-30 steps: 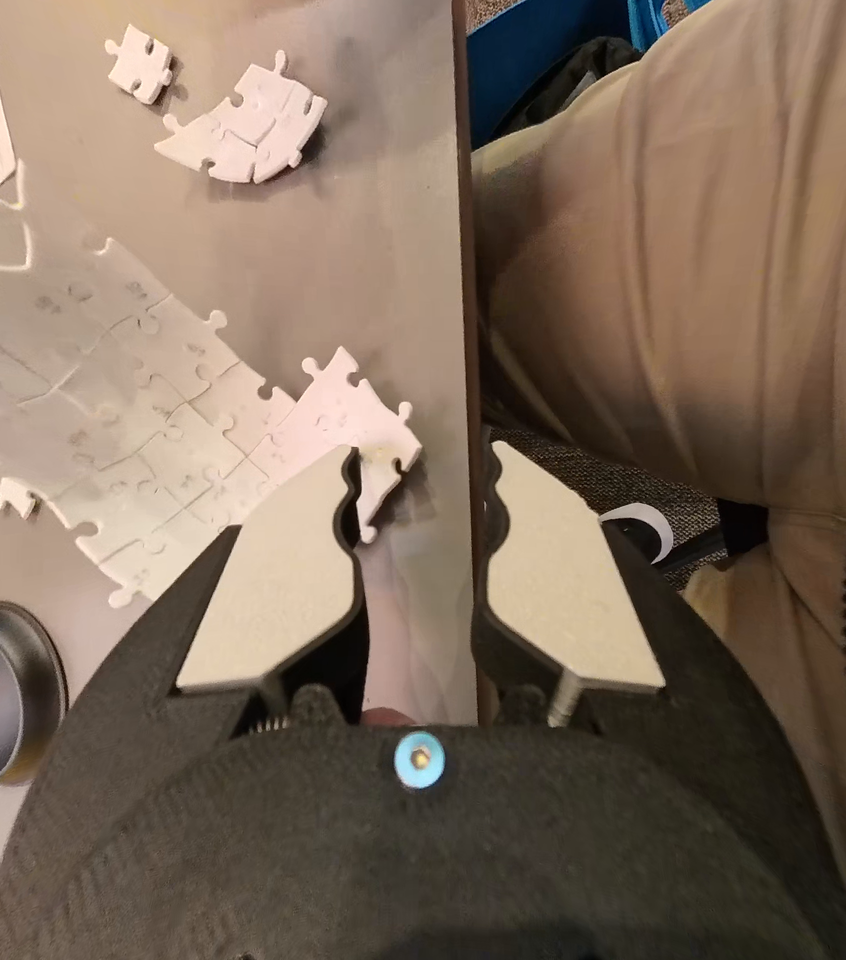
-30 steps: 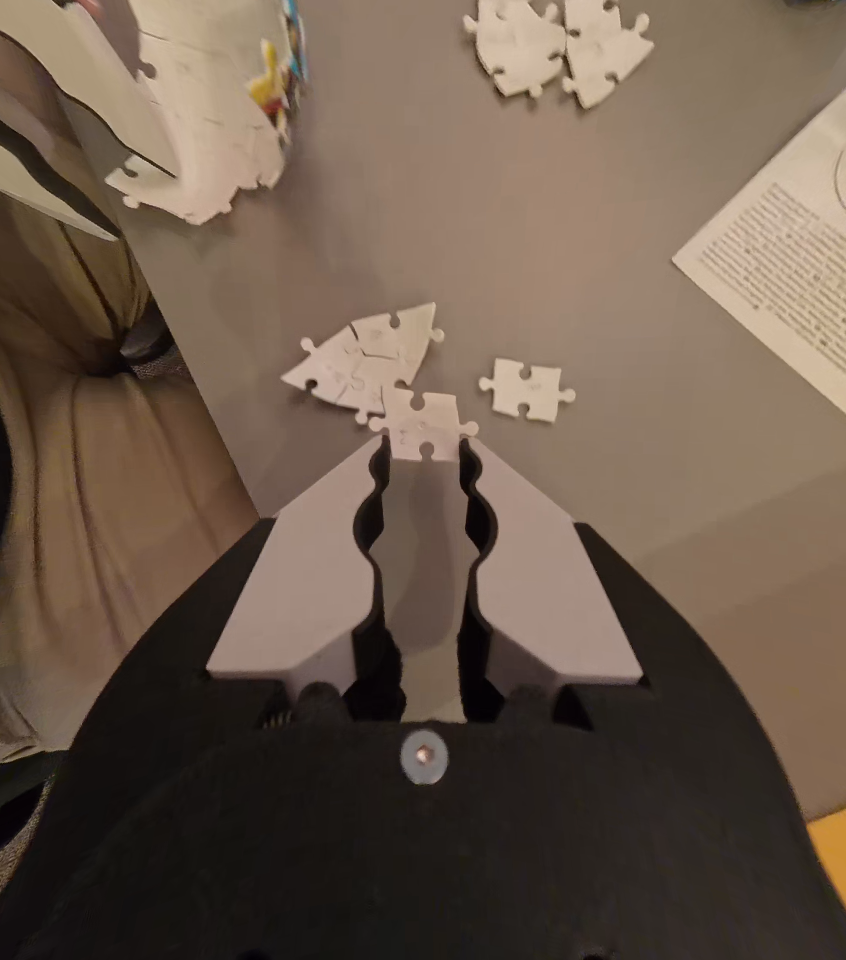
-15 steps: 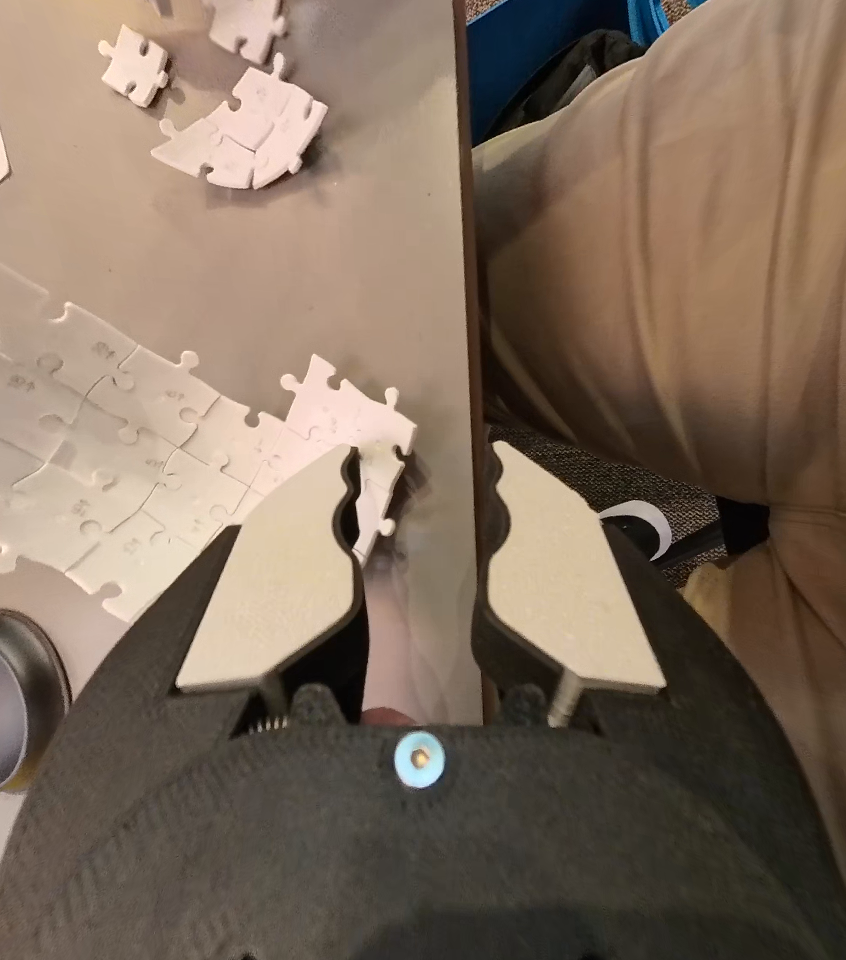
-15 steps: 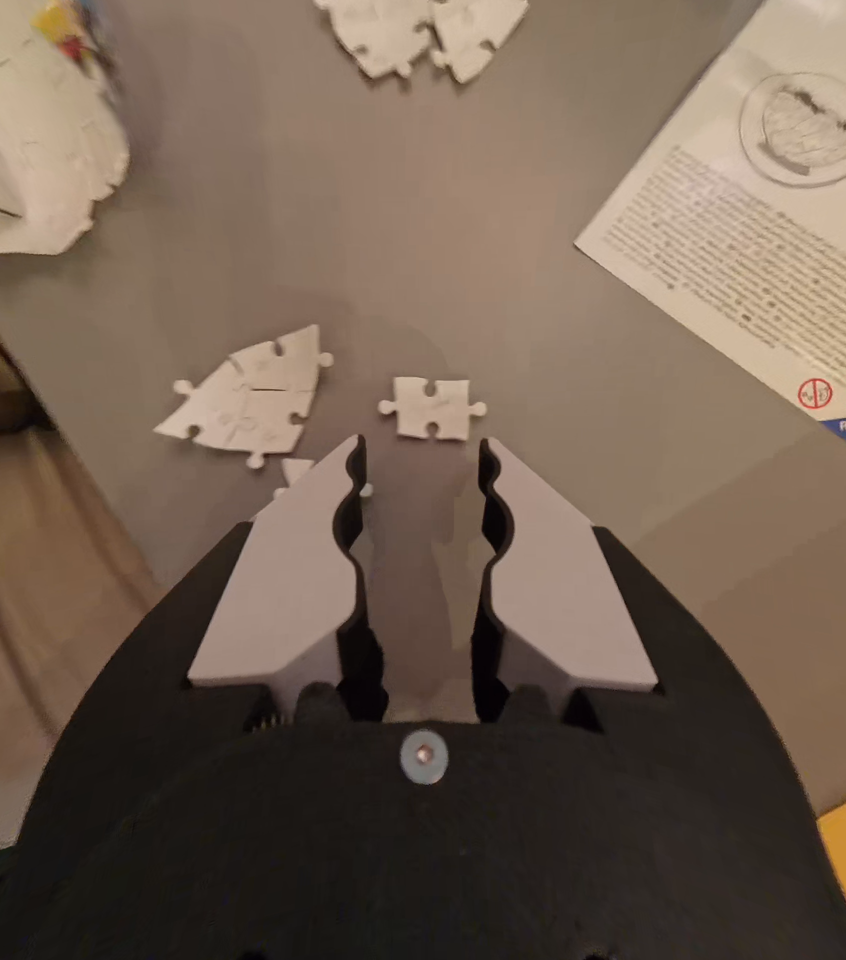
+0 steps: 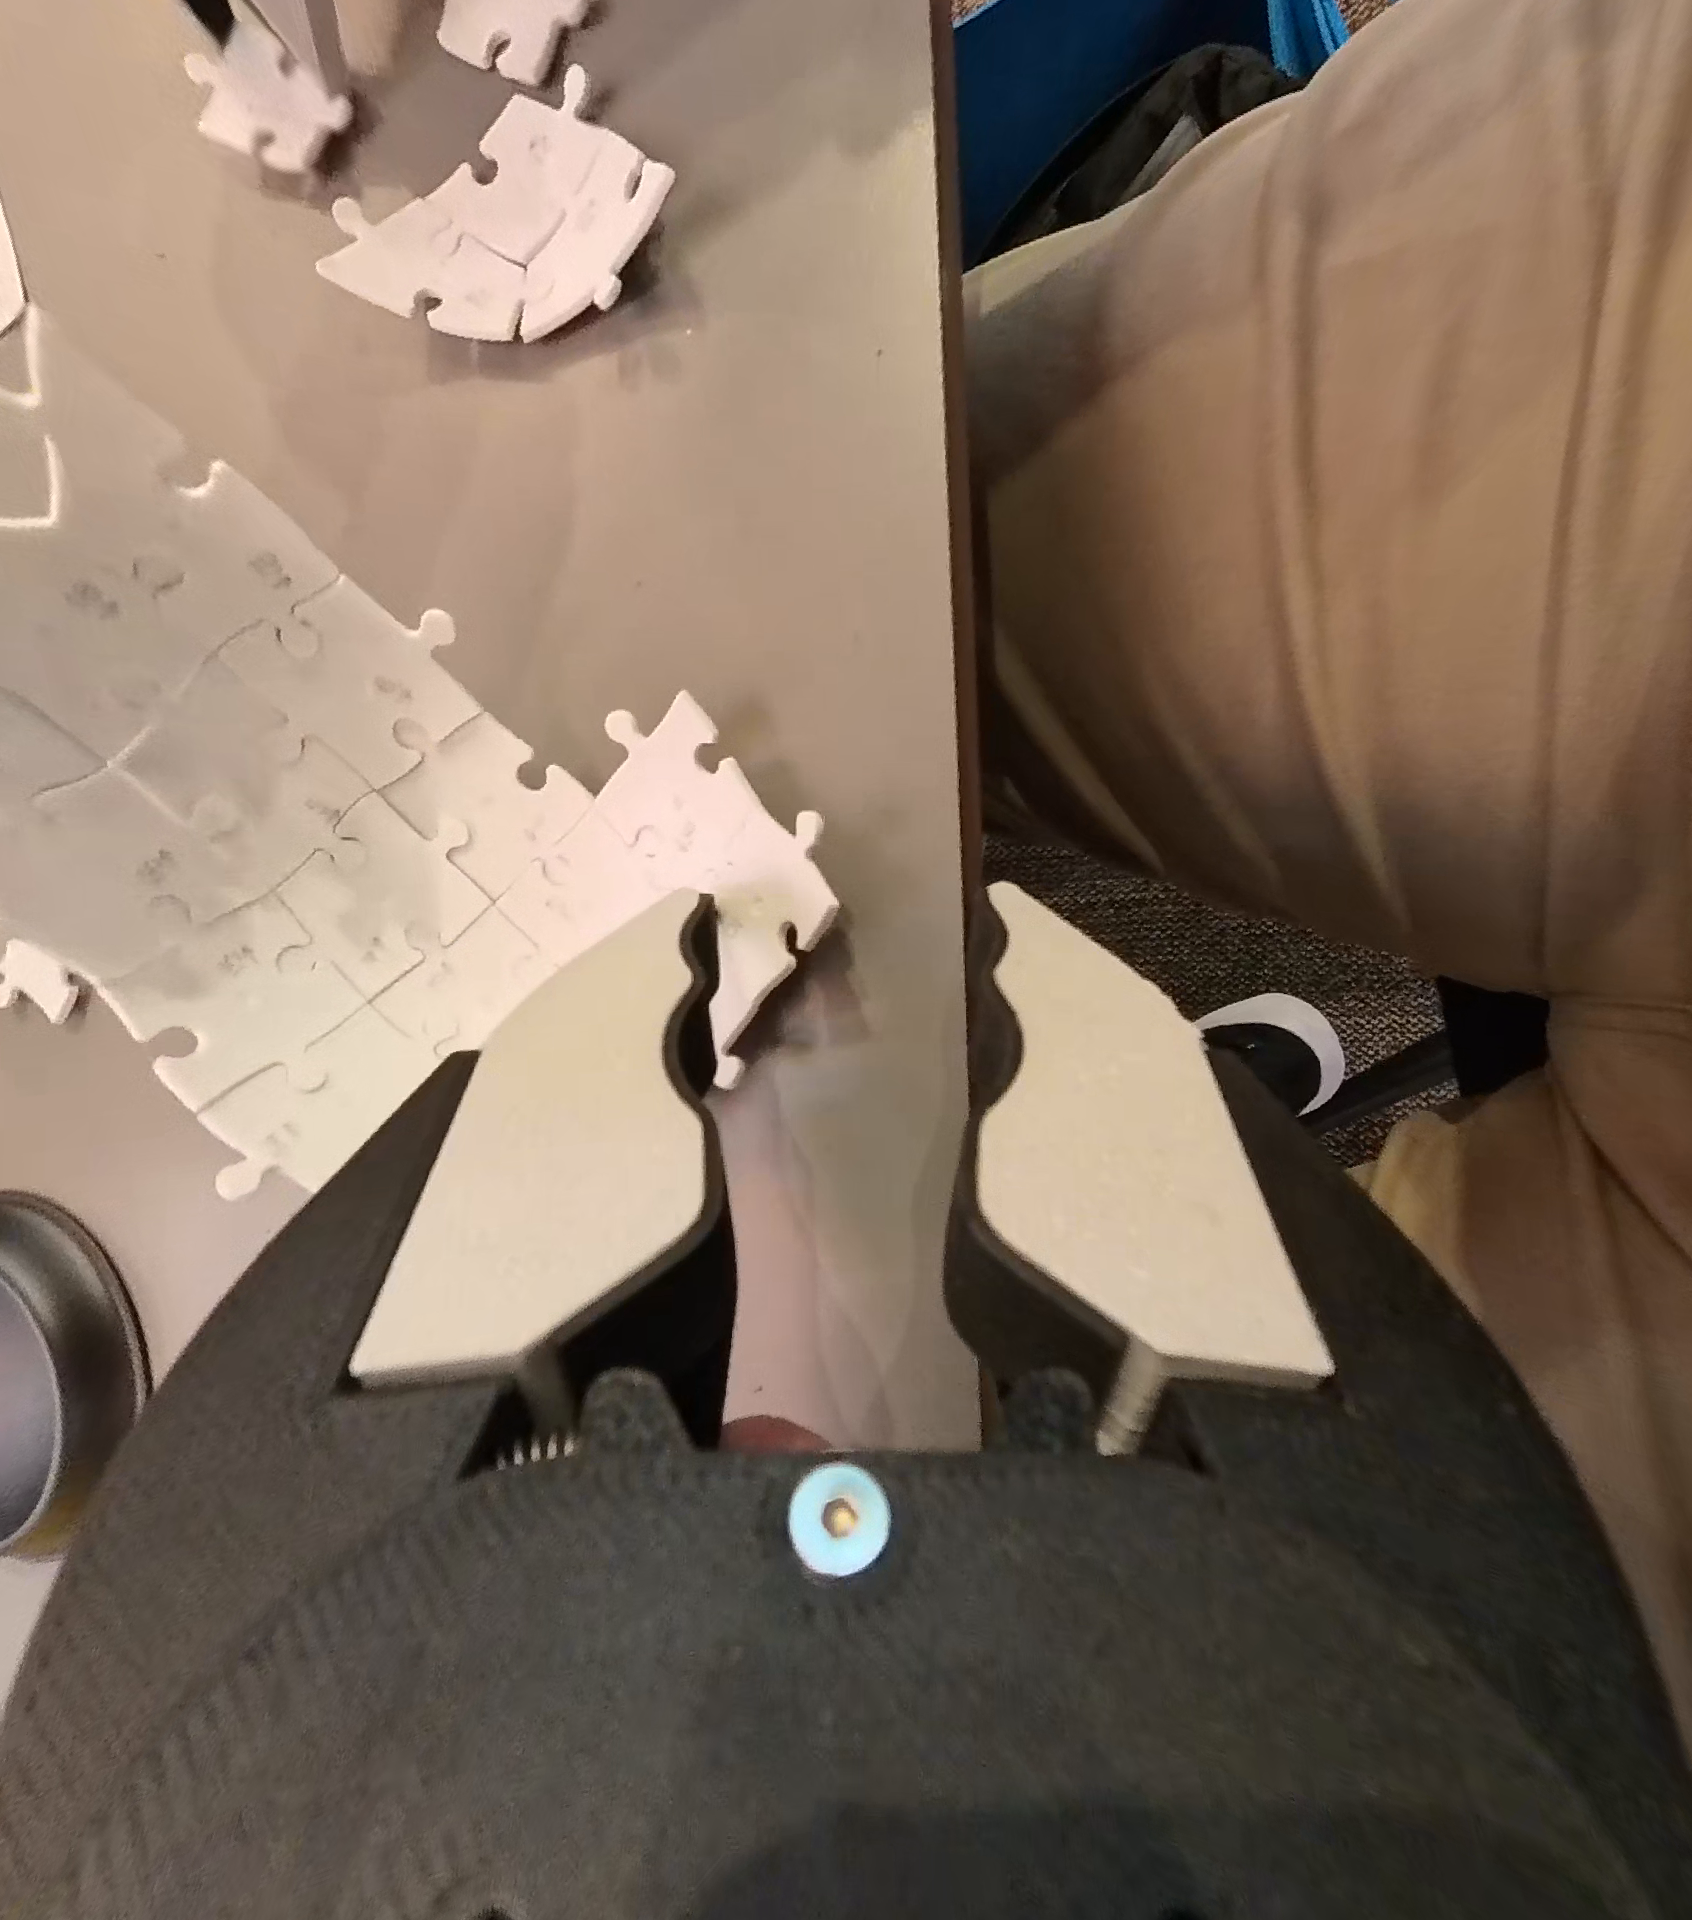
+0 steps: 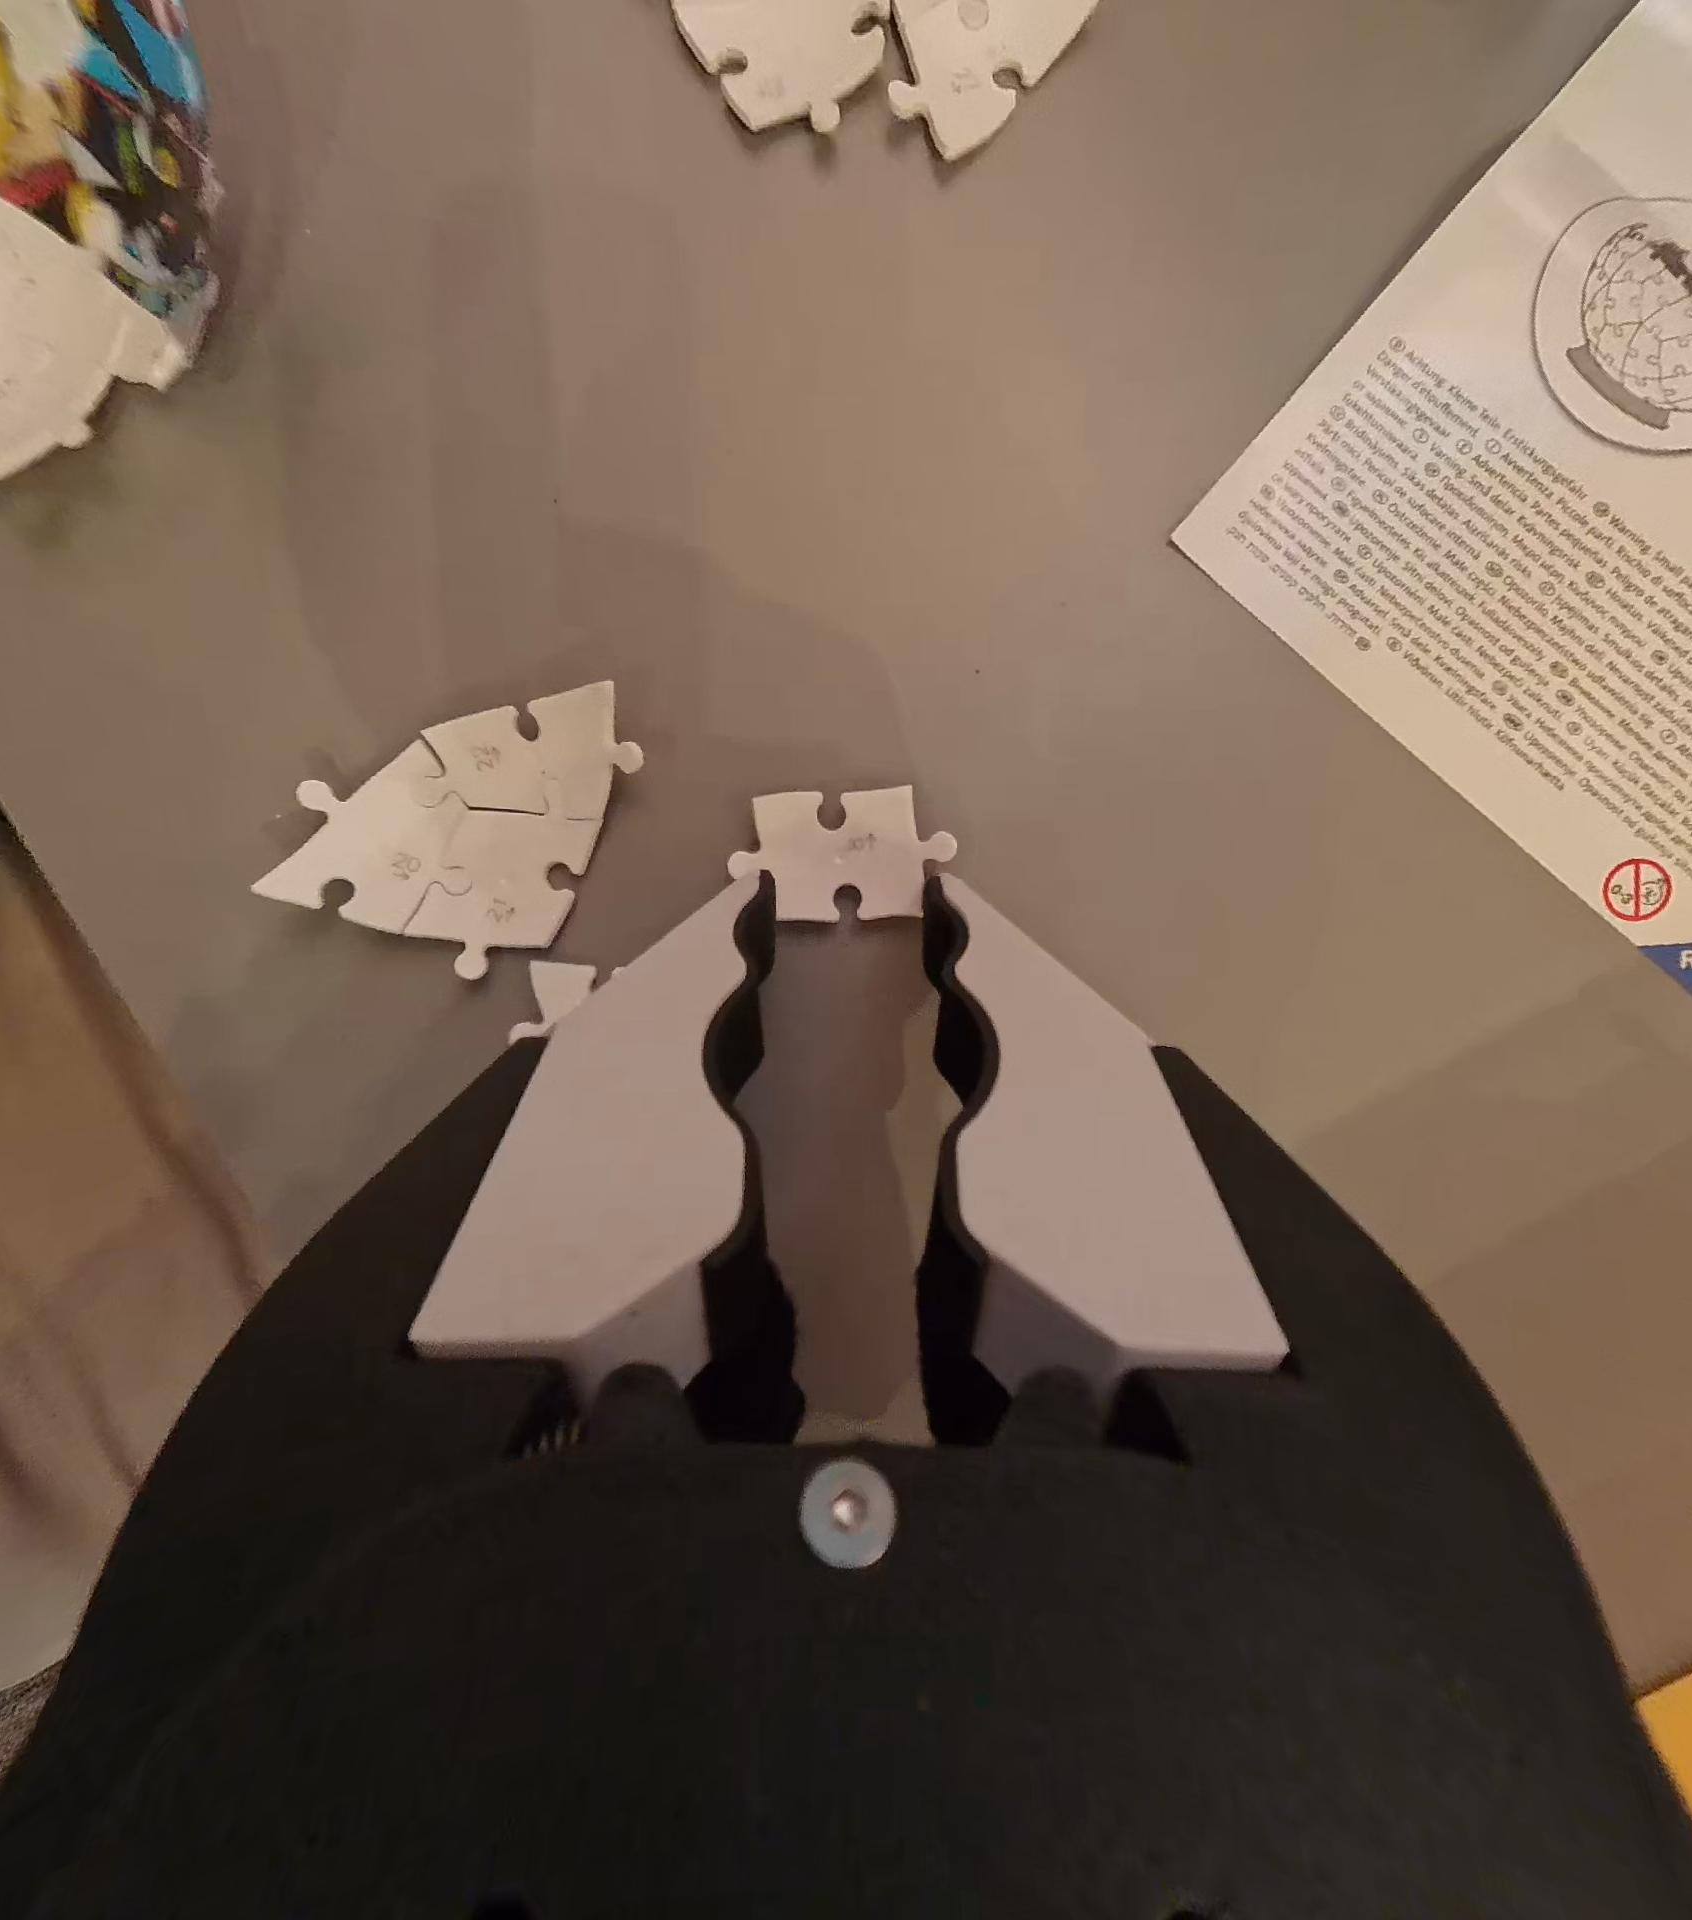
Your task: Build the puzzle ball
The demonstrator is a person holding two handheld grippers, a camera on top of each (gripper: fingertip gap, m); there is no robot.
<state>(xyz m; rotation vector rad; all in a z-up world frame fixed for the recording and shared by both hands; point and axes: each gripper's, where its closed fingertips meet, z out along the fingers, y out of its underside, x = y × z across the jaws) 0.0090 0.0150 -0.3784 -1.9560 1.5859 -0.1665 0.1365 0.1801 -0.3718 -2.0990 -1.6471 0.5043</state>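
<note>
While the right gripper (image 6: 847,883) stands at a narrow gap around one single puzzle piece (image 6: 840,854) at frame centre, touching or not unclear, the left gripper (image 5: 842,914) gapes wide and empty over the table edge (image 5: 956,623). Two joined clusters (image 6: 452,831) (image 6: 873,73) lie apart; the part-built puzzle ball (image 6: 21,239), upper left, is cut off and blurred.

The table (image 6: 821,468) is grey, and the loose puzzle piece (image 6: 837,857) and the joined puzzle strip (image 5: 229,821) are plain white. The half-built ball (image 6: 63,208) shows yellow, blue and black patches, and the paper sheet (image 6: 1507,520) is white with black print.
</note>
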